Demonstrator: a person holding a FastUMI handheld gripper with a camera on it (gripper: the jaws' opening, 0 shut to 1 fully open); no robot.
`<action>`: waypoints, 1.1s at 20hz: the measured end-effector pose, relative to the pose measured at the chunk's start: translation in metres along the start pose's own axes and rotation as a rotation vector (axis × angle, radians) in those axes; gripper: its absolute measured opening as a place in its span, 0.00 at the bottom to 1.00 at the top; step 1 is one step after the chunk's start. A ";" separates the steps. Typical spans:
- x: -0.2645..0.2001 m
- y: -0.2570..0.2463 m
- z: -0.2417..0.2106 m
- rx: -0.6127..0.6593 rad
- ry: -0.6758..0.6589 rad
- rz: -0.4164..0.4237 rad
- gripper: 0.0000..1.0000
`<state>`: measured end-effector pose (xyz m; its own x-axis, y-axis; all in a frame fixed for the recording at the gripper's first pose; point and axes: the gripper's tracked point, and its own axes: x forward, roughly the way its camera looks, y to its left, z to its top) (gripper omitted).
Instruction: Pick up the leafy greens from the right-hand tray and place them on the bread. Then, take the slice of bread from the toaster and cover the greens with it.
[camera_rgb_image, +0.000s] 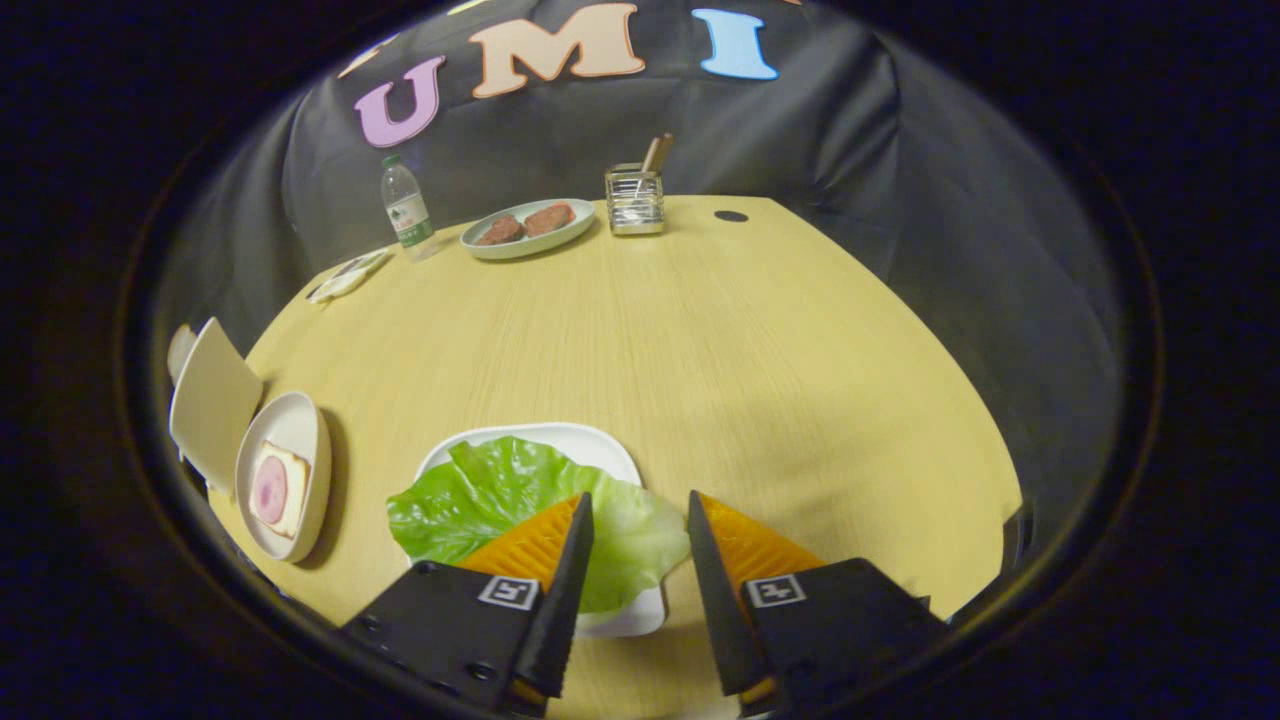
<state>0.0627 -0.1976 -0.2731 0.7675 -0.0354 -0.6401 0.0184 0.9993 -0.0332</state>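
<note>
On the yellow wooden table (700, 340), just ahead of the gripper (640, 510), a white square tray (590, 440) is holding the leafy greens (480, 500), one big leaf spilling over the tray's near and left edges. Jaws are standing apart with a moderate gap, gripping nothing. Left finger is overlapping the leaf's right part in view; contact can't be told. Right finger is sitting over bare table just right of the tray.

Left of the tray, well apart, a white round plate (300, 425) is carrying the bread (290, 490) with a pink round slice (269, 489) on top. Just beyond that plate, a cream-coloured flat-sided thing (212, 400) is standing tilted; whether it's the toaster can't be told.

At the far side of the table, a pale green plate (515, 245) is holding two reddish-brown patties (525, 224). Right of it, a clear square holder (634, 200) is keeping a wooden stick upright. Left of it, a water bottle (406, 208) is standing, with a small flat packet (348, 275) lying near.
</note>
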 end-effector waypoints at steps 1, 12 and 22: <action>0.000 0.000 -0.001 0.005 0.002 -0.003 0.43; -0.024 0.019 0.029 0.026 -0.083 0.022 0.06; -0.083 0.085 0.084 0.061 -0.208 0.161 0.05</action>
<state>0.0545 -0.1085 -0.1577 0.8789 0.1215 -0.4614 -0.0808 0.9910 0.1070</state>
